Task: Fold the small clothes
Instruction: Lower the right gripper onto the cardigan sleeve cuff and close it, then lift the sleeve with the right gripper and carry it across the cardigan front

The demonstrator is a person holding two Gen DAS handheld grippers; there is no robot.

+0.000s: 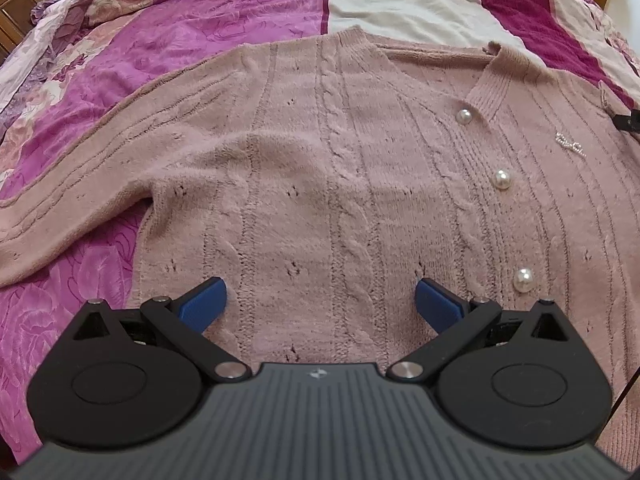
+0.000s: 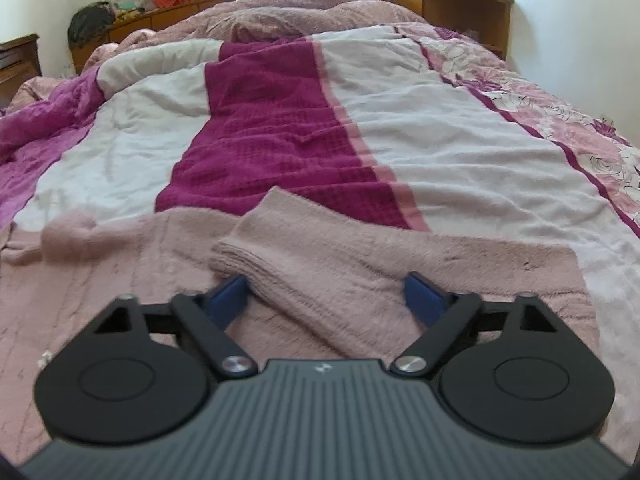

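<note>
1. Cardigan, one, pink cable-knit, laid flat and front up on the bedspread; it lies directly under and ahead of my left gripper.
2. Left sleeve, one, stretched out to the side across the magenta part of the bedspread, left of my left gripper.
3. Right sleeve, one, folded in over the body of the cardigan; its ribbed cuff sits just ahead of my right gripper, and the sleeve runs between my two fingers.
4. Left gripper: jaws spread wide, blue pads low over the knit, nothing held; whether the pads touch the wool I cannot tell.
5. Right gripper: jaws well apart, astride the sleeve. The left pad is at the sleeve's edge, the right pad stands over it; no squeeze on the wool shows.
6. Pearl buttons, three counted, in a row down the placket, right of my left gripper.
7. Small glittering motif, one, on the chest beyond the buttons.
</note>
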